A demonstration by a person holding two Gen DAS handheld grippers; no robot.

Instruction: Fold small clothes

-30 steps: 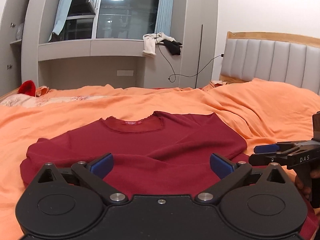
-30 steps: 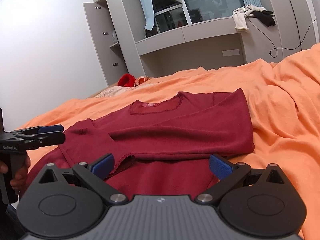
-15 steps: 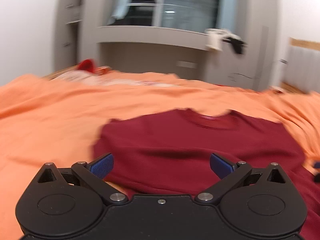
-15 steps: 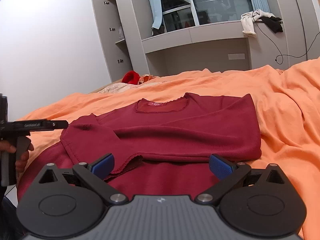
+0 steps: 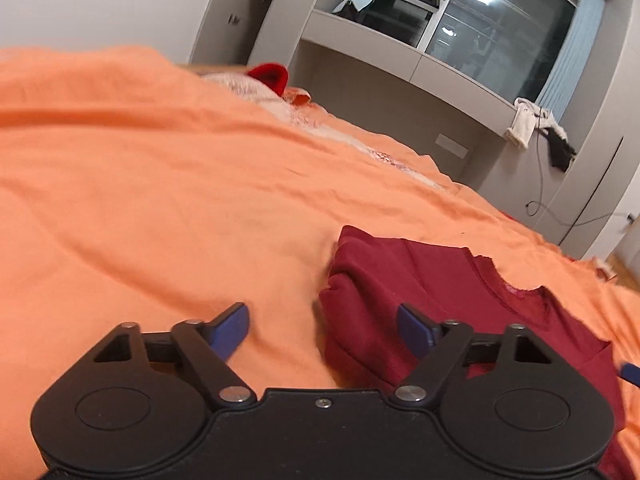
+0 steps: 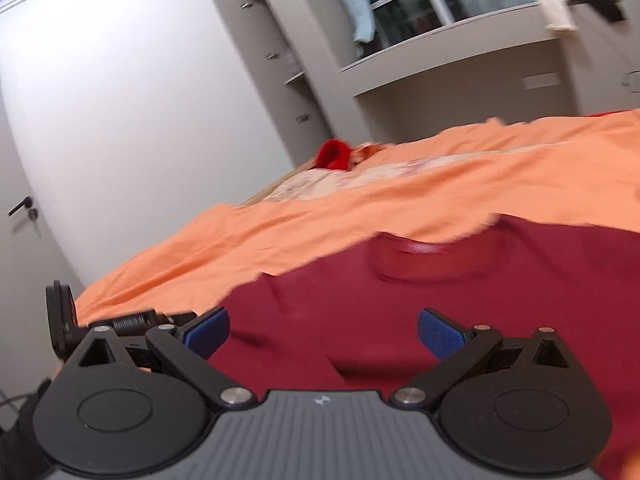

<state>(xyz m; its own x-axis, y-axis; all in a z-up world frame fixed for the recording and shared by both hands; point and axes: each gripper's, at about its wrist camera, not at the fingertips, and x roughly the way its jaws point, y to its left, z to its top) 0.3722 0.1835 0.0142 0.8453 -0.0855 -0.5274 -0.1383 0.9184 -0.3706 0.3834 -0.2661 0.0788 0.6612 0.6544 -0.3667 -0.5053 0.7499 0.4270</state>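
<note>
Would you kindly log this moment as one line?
left gripper: open, closing, at sweater edge | right gripper: open over sweater | bedspread: beneath

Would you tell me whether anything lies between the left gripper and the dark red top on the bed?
Nothing visible does. The left gripper, jaws apart and just closing with nothing held, faces the folded edge of the dark red top; only bare orange bedcover lies beside it.

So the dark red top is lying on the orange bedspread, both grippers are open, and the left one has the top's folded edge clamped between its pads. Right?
Not quite: the left gripper has nothing clamped. In the left wrist view its jaws have just been closing but stand apart, with the folded edge of the dark red top between the pads, unpinched. The rest holds: the top lies on the orange bedspread, and the right gripper is open.
</note>
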